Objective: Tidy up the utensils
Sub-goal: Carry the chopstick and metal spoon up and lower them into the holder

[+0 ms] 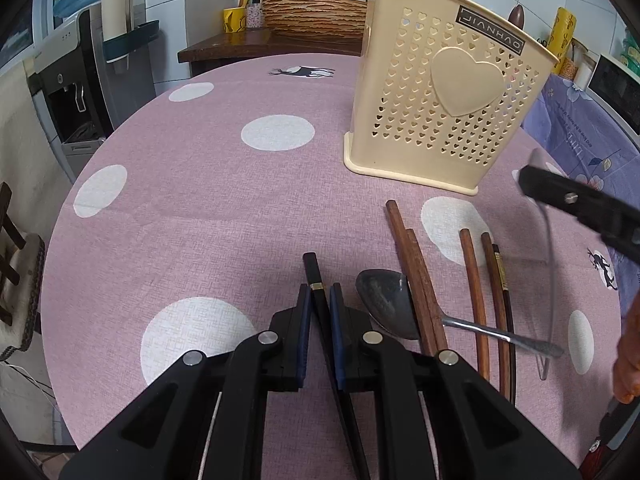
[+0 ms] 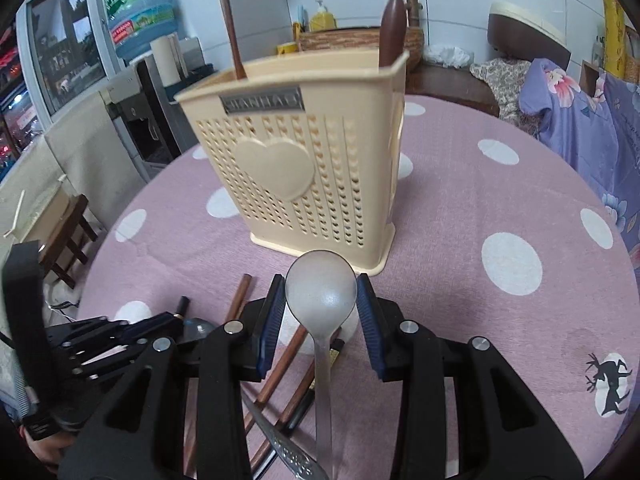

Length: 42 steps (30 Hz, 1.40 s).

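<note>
My left gripper (image 1: 320, 290) is shut on a black chopstick (image 1: 311, 268) with a gold band, low over the pink dotted tablecloth (image 1: 200, 208). My right gripper (image 2: 320, 296) is shut on a steel spoon (image 2: 320, 284), the pads pressing both sides of its bowl, and holds it above the table in front of the cream heart-pattern utensil holder (image 2: 304, 168). A second steel spoon (image 1: 384, 304) and several brown chopsticks (image 1: 416, 280) lie on the cloth beside the left gripper. A chopstick (image 2: 234, 32) and a rounded brown handle (image 2: 394, 28) stand in the holder.
The holder (image 1: 440, 92) stands at the table's far right side. My right gripper (image 1: 532, 180) enters the left wrist view from the right. A water dispenser (image 1: 80, 92) stands left of the table, a purple-covered seat (image 2: 592, 128) to the right, and a wooden stool (image 2: 68, 236) at the left edge.
</note>
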{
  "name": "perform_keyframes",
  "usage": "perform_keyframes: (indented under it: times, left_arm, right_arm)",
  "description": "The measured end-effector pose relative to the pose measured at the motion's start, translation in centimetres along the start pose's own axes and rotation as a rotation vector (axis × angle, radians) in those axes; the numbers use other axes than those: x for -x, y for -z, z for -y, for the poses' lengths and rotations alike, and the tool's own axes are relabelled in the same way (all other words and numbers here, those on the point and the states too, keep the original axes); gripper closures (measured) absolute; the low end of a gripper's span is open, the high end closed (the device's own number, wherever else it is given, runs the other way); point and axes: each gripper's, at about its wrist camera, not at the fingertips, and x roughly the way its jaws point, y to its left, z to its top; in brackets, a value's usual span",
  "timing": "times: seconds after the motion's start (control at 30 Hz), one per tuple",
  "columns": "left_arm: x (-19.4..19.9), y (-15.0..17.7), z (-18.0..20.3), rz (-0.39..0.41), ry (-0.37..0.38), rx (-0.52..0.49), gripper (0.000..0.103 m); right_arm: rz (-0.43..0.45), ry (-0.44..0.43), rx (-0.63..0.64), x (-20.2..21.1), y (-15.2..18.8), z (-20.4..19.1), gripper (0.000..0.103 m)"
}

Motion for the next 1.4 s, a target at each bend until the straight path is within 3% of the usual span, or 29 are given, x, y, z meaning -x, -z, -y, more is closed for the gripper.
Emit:
perform_keyframes:
  times: [0.33,0.7,1.4]
  left_arm:
    - [0.0,-0.1,-0.4,-0.005,0.011,0.008,0.092]
    - [0.2,-0.7,-0.9,0.003,0.040,0.024,0.094]
    - [12.2,-4.6,-1.7,0.316,0.104,0.012,0.095]
  right_arm:
    - [0.084,-0.043,0.023,6.1,-0.4,0.2,0.066]
    - [0.102,-0.051,0.037,7.8,0.2,0.3,0.066]
    - [0.141,-0.065,0.049,9.9,-0.1,-0.1,0.066]
